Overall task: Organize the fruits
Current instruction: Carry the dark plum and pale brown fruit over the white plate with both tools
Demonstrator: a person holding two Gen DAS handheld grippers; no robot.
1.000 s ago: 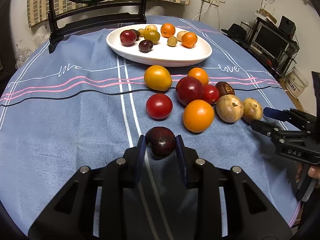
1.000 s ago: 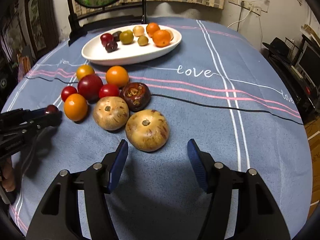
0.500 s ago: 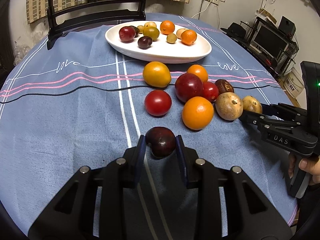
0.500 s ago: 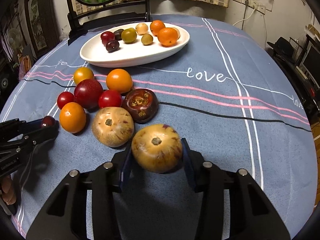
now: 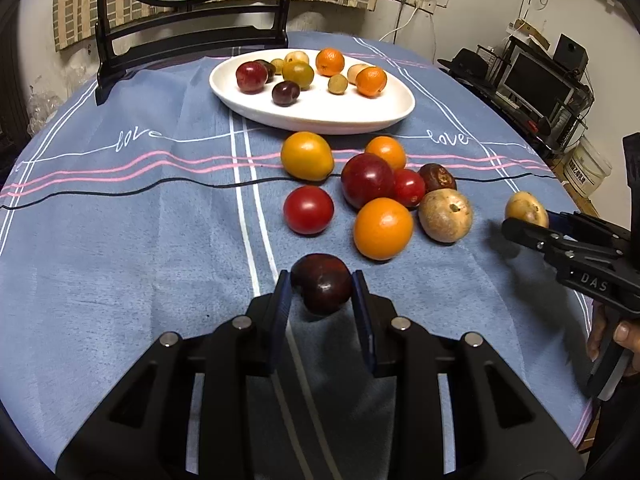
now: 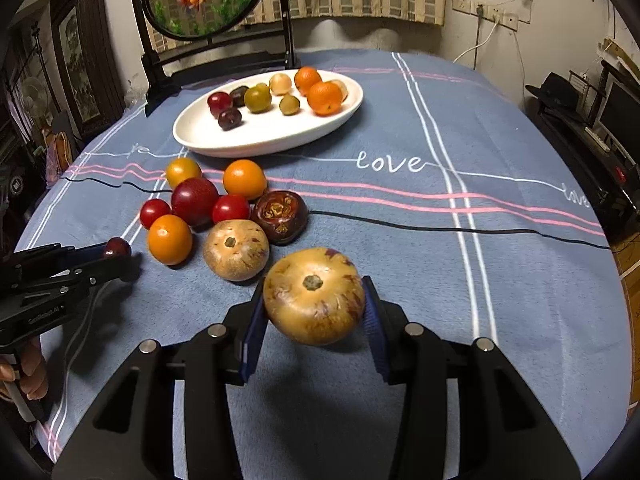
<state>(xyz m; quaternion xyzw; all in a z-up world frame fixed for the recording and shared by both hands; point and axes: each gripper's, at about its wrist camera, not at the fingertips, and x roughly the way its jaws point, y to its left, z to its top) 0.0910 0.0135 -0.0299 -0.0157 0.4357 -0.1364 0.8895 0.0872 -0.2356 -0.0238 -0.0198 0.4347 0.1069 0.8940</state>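
Black jaws level, clamping plum (image 5: 322, 288) (left), passionfruit (image 6: 314, 296).

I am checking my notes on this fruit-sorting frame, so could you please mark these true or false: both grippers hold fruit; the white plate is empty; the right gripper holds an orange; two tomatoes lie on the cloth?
1. Both grippers hold fruit. True: the left gripper is shut on a dark red plum, and the right gripper on a mottled tan passion fruit.
2. The white plate is empty. False: it holds several small fruits, two tangerines among them.
3. The right gripper holds an orange. False: the large orange lies on the blue tablecloth.
4. Two red tomatoes lie on the cloth. True.
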